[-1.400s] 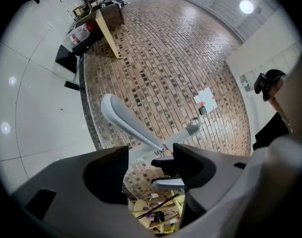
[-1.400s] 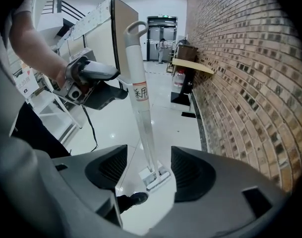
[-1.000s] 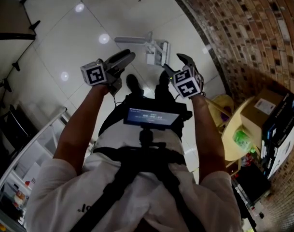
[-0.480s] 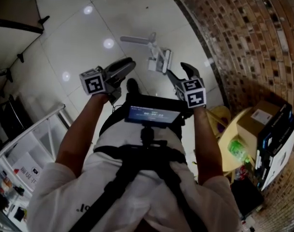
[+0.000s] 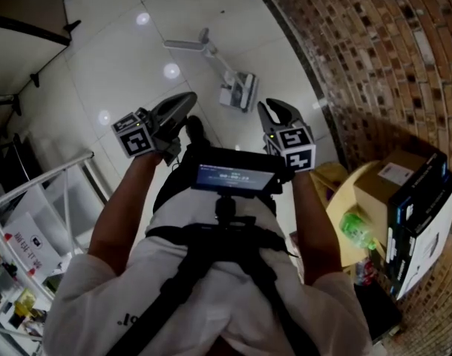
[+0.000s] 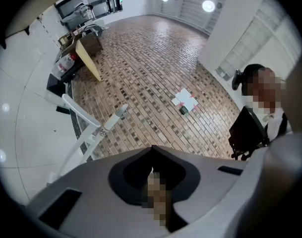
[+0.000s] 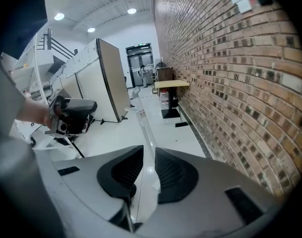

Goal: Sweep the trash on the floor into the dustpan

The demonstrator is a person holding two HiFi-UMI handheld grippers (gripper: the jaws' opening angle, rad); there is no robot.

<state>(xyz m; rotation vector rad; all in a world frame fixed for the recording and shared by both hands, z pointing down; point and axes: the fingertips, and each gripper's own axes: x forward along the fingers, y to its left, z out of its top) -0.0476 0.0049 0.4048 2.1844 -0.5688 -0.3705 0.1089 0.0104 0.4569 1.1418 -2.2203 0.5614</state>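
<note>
- White glossy floor tiles [image 5: 122, 58] with round glare spots. On the right is a rough red-brown brick wall [image 5: 374, 43] with pale mortar lines.
- Task item: the dustpan [image 5: 238, 91] is white, a boxy pan on a long thin handle. It stands on the tiles near the foot of the brick wall, ahead of both grippers and touching neither.
- The left gripper [image 5: 185, 101] has smooth grey moulded jaws pressed together, with nothing clamped.
- The right gripper [image 5: 276, 110] has its jaws closing, with a narrow slit left between the ribbed black pads. The dustpan handle [image 7: 143, 123] shows through the slit but stands further off, so the pads press on nothing.
- Each gripper carries one of the marker cubes [image 5: 134, 134], printed with black-and-white square codes.
- The chest-mounted screen [image 5: 235, 178] is lit with text lines too small to read.
- A round yellow table [image 5: 349, 199] stands by the wall. It holds a cardboard box [image 5: 385, 180] with an unreadable white label, and a green plastic bottle [image 5: 357, 231].
- A black carton [image 5: 422, 213] with a blue edge stands beside the table. Its print is not legible.
- White sheets [image 6: 185, 100] are stuck on the brick. No text on them is readable.
- A white tube-frame rack [image 5: 62, 191] stands at the left.
</note>
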